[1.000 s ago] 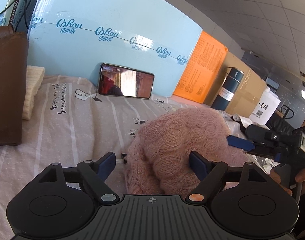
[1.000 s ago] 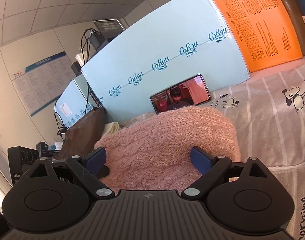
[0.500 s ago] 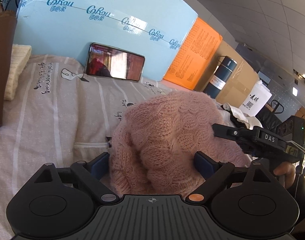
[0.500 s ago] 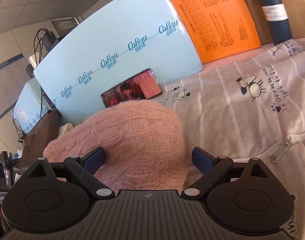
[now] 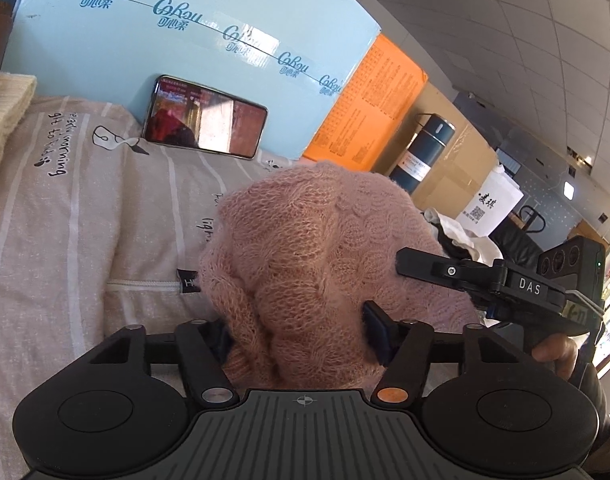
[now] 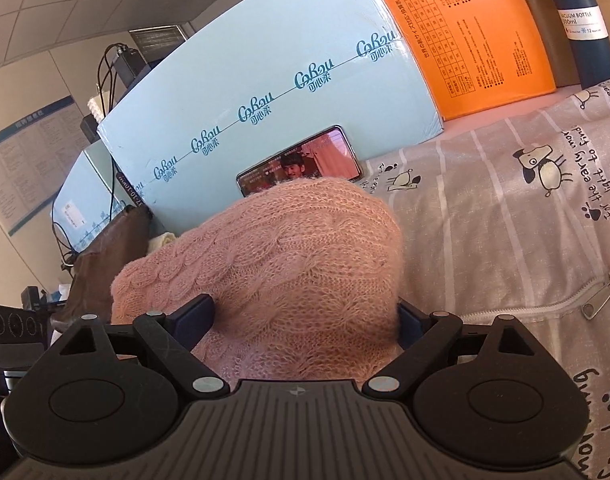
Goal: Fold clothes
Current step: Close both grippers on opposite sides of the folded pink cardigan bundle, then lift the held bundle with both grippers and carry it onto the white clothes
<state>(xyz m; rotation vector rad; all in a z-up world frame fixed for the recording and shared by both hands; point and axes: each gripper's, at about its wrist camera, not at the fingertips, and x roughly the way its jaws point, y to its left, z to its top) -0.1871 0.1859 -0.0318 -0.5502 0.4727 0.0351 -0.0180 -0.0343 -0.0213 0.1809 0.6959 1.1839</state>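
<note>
A bed with a grey striped cover [image 5: 65, 216] printed with small dogs fills the scene, and a light blue box [image 5: 185, 60] with a phone [image 5: 205, 122] leaning on it stands along its far edge. The pink knitted sweater [image 5: 305, 248] lies bunched near the middle of the bed. The left gripper [image 5: 299, 330] has its jaws pressed into the near end of the bundle, holding a thick fold. The right gripper [image 6: 305, 322] also holds knit, its jaws rather wide around the bulk. The bundle's long axis runs from one gripper to the other, so I judge that both are equally near.
</note>
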